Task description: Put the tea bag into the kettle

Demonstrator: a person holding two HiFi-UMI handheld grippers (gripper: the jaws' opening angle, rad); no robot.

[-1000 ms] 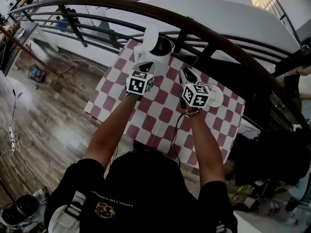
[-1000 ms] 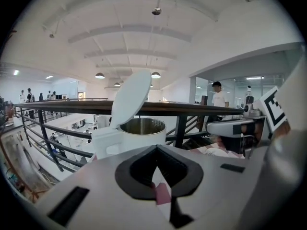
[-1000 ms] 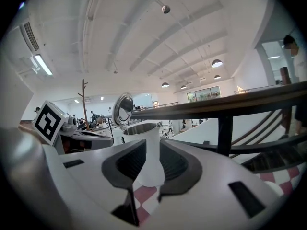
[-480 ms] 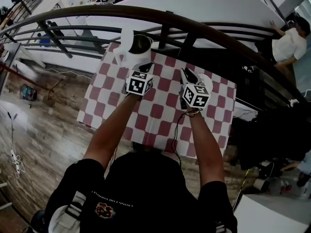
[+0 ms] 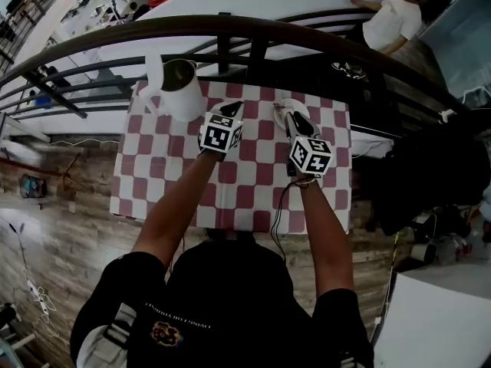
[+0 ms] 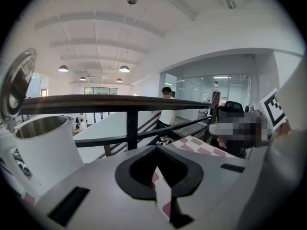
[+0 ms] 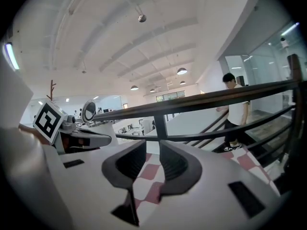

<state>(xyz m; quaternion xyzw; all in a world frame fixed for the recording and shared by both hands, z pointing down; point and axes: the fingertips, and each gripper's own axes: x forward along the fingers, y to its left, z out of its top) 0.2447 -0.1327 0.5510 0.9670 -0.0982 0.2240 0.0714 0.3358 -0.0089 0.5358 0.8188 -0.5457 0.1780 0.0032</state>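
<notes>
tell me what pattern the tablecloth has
The tablecloth has red and white checks, clearest in the head view.

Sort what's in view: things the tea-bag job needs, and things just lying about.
Job: white kettle, lid open; white saucer right of it; the tea bag itself can't be made out.
Just there: checked tablecloth; dark railing; person in a white shirt beyond it.

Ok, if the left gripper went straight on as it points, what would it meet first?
Likely the checkered tablecloth near its far edge, as the left gripper tips slightly down; failing that, the black railing post behind. The kettle stands left of that line. Depth is unclear.
</notes>
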